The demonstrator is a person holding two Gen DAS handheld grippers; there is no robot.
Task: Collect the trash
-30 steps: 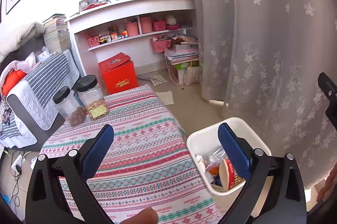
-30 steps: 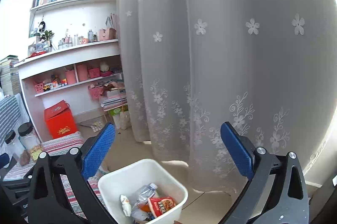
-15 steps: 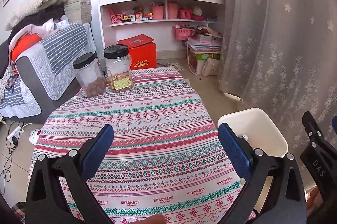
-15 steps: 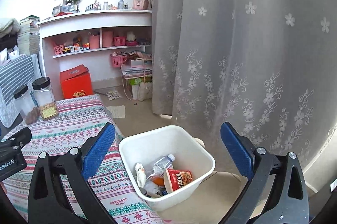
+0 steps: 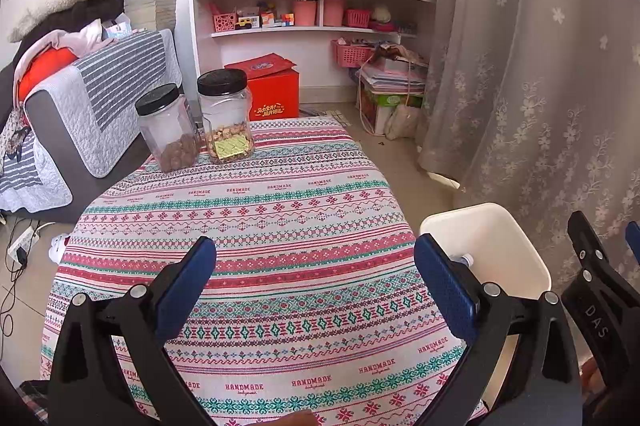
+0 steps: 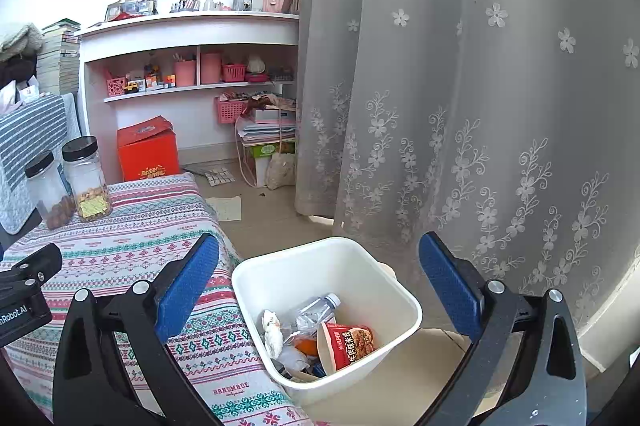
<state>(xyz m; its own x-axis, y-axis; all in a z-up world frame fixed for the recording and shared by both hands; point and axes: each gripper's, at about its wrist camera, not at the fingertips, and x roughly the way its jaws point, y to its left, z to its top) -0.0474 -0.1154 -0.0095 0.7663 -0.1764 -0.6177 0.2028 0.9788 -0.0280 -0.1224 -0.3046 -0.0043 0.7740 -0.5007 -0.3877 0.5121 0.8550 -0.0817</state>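
A white bin stands on the floor by the table's right edge; its rim also shows in the left wrist view. Inside lie a red snack packet, a clear plastic bottle and crumpled wrappers. My right gripper hangs open above the bin, nothing between its blue pads. My left gripper is open over the patterned tablecloth, holding nothing. The right gripper's black body shows at the right edge of the left wrist view.
Two clear jars with black lids stand at the table's far end. Beyond are a red box, white shelves and a sofa with striped covers. A flowered curtain hangs right of the bin.
Both views have swung left and tilted down. The table now fills the left wrist view and the bin slid to its right edge. Both grippers stayed open and empty.
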